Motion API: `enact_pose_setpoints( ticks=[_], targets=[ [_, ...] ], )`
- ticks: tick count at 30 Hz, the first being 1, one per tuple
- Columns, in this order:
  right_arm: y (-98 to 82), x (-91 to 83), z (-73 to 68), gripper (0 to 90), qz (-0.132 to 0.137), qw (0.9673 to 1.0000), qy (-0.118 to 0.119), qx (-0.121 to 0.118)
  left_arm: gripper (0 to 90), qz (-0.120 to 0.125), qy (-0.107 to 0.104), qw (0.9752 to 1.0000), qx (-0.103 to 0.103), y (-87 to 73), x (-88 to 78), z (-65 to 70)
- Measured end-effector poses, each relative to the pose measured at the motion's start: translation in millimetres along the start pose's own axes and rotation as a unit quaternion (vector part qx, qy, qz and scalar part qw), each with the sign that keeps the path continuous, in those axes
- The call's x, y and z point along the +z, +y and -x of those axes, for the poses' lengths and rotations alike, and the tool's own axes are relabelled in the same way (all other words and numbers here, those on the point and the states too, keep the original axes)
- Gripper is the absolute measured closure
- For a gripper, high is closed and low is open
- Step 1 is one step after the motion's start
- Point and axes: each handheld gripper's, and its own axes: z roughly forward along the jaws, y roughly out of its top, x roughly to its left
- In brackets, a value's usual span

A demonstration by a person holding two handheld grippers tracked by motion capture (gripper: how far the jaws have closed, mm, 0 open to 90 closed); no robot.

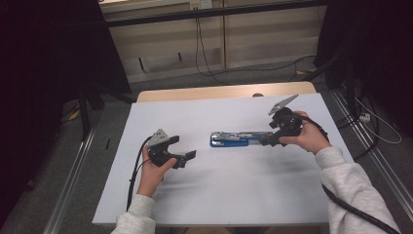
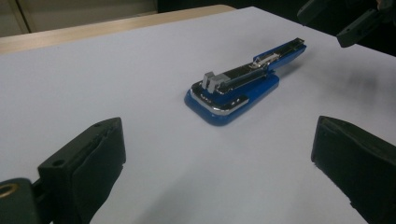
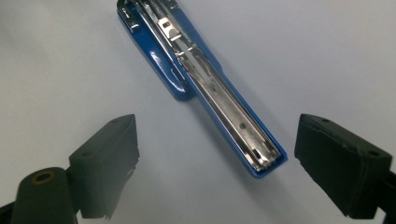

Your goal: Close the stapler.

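Observation:
A blue stapler (image 1: 237, 139) lies swung open and flat on the white table, its metal staple channel facing up. My right gripper (image 1: 269, 140) hovers at the stapler's right end, held by a hand in a light grey sleeve. Seen from the right gripper view, the jaws of the right gripper (image 3: 218, 133) stand wide, and the stapler's (image 3: 205, 79) near tip lies between them, untouched. My left gripper (image 1: 184, 150) is open to the left of the stapler, a short way off. From the left gripper view, the left gripper (image 2: 217, 140) points at the stapler (image 2: 236, 88), with the right gripper (image 2: 348, 21) beyond it.
The white table top (image 1: 219, 195) has a bare wooden strip (image 1: 219, 91) along its far edge. Metal rails (image 1: 73, 175) run down both sides of the table. Cables lie on the grey floor (image 1: 292, 66) behind it.

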Motion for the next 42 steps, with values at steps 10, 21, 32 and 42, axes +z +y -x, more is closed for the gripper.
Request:
enact_pose_setpoints(
  ticks=[10, 21, 32, 42],
  targets=[
    [-27.1, -9.8, 5.6, 13.5, 0.001, 0.9993, -0.035, 0.012, 2.9, -0.011, 0.005, 0.9999, -0.002, 5.2, 12.5, -3.2],
    [-50.1, -15.2, 7.9, 16.9, 0.020, 0.9980, -0.048, 0.037, 4.9, -0.026, 0.006, 0.9996, -0.005, 6.4, 25.5, -7.9],
    [-62.2, -8.8, 10.3, 36.3, 0.039, 0.9949, -0.070, 0.061, 27.8, -0.046, 0.002, 0.9988, 0.015, 12.6, 38.0, -10.5],
    [-64.2, 2.1, 10.9, 69.1, 0.025, 0.9932, -0.091, 0.068, 61.2, -0.099, -0.013, 0.9947, 0.027, 14.9, 60.3, -4.1]
  ],
)
